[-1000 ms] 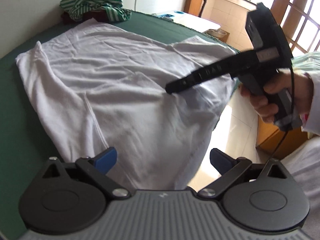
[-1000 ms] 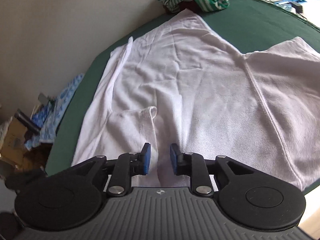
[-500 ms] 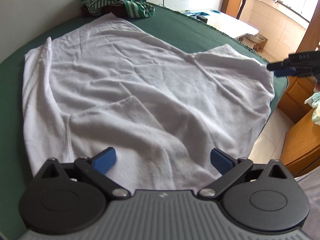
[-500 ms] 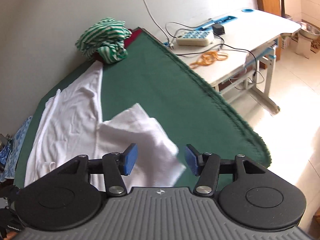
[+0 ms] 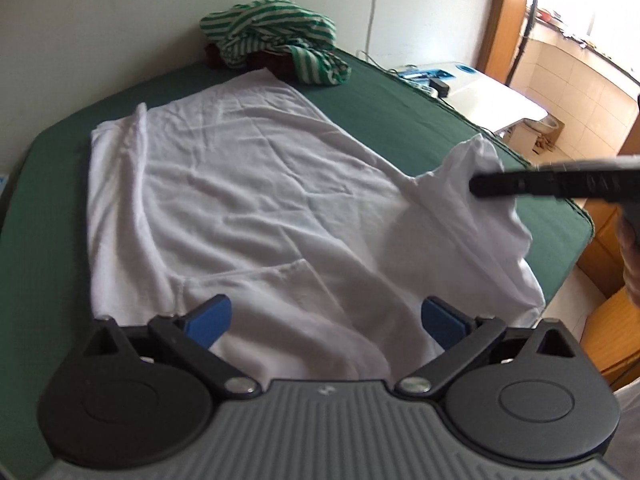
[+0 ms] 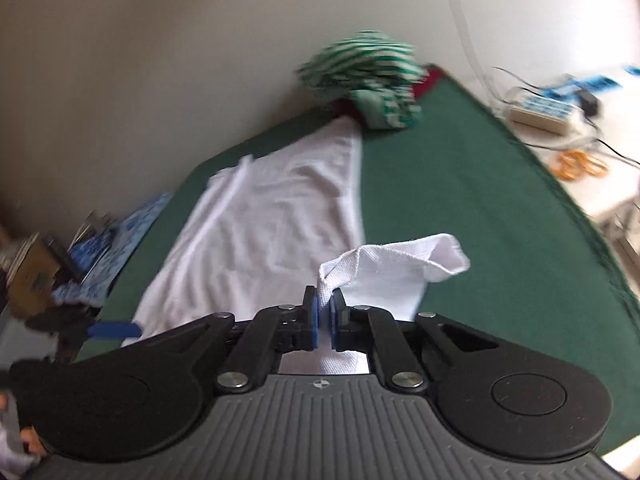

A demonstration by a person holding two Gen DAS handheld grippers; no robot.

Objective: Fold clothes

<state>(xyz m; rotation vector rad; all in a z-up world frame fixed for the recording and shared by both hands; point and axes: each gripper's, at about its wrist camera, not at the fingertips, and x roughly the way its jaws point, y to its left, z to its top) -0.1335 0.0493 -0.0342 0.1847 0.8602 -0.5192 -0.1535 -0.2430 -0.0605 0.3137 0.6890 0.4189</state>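
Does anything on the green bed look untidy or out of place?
Yes. A green striped garment lies crumpled in a heap by the wall, over something dark red. The white shirt is wrinkled, its sleeve lifted by the right gripper.

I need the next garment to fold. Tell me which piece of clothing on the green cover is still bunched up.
The striped garment, green and white, heaped at the far edge by the wall. The white shirt lies spread out, one sleeve pinched in the right gripper.

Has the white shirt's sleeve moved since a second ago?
Yes. The right gripper has pinched the sleeve and lifted it off the green cover; the striped clothes pile by the wall hasn't moved.
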